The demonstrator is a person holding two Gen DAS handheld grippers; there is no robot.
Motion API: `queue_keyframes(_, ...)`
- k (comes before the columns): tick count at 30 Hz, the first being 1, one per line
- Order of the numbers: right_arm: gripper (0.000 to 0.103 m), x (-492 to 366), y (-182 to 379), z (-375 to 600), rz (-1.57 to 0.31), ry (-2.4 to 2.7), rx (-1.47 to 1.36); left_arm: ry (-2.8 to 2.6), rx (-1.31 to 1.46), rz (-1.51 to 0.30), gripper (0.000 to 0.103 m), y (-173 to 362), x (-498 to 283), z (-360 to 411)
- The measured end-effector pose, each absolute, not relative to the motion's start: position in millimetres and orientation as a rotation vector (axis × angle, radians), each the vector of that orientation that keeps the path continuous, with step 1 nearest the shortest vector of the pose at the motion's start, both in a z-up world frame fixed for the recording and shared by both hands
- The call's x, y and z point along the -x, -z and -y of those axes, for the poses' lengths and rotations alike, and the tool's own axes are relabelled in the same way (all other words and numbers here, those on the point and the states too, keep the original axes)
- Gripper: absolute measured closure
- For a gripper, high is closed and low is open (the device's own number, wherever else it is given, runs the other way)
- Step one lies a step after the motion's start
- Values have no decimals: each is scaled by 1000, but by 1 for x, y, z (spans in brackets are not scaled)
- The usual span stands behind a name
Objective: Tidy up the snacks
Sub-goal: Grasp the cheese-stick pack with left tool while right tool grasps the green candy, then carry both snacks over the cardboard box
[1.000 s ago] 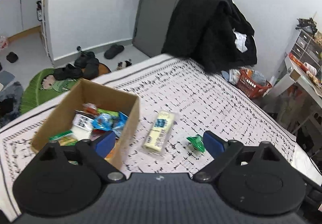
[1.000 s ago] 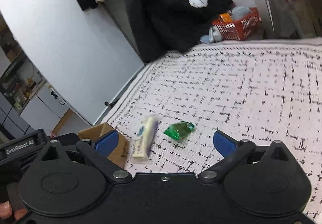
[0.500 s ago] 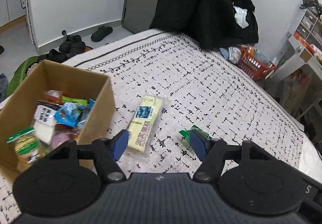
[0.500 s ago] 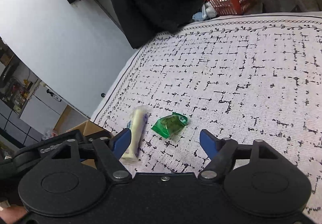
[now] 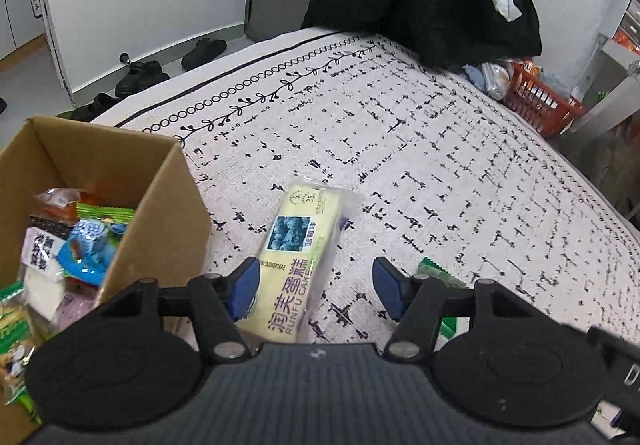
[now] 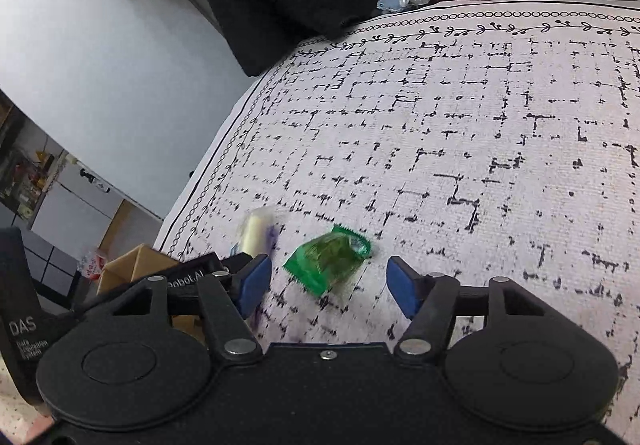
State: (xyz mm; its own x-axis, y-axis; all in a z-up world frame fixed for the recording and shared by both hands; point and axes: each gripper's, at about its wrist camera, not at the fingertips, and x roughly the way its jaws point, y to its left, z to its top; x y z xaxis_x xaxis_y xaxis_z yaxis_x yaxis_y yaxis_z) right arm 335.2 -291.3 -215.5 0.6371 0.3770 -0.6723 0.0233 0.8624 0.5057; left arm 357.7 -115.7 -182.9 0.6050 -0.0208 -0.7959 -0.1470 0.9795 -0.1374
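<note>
The long pale-yellow cake packet [image 5: 304, 257], glossy clear film over a soft rectangular bar, lies flat on the bed's woven, black-flecked cover [image 5: 420, 149], just beside my cardboard box [image 5: 172, 205] of crinkly snack packs. My left gripper [image 5: 314, 287] hangs over its near end, fingers spread wide, gripping nothing. To the right lies a small green foil sachet [image 6: 330, 259], puffy with serrated edges; my right gripper [image 6: 328, 285] frames it, fingers likewise apart and empty.
</note>
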Motion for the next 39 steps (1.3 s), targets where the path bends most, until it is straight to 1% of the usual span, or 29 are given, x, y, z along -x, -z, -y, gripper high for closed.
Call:
queue_keyframes(12, 41, -361, 231, 276, -914, -175, -477, -73, 160, -964, 41, 207, -374, 115)
queue_keyframes(16, 40, -369, 237, 272, -937, -165, -477, -92, 171, -1001, 58, 210, -377, 111)
queue_keyframes(22, 40, -373, 240, 265, -940, -170, -456, -76, 211, -1018, 65, 209, -377, 102)
queue_keyframes(26, 50, -374, 241, 258, -946, -164, -385, -82, 254, -1023, 68, 205, -372, 98)
queue_keyframes(28, 61, -374, 241, 256, -957, -179, -375, -77, 270, -1020, 69, 202, -367, 99)
queue_keyframes(33, 73, -369, 237, 257, -954, -194, -368, -84, 295, -991, 70, 190, -351, 99)
queue_keyframes(39, 73, -357, 217, 262, -897, -213, -374, -90, 330, -948, 71, 167, -333, 92)
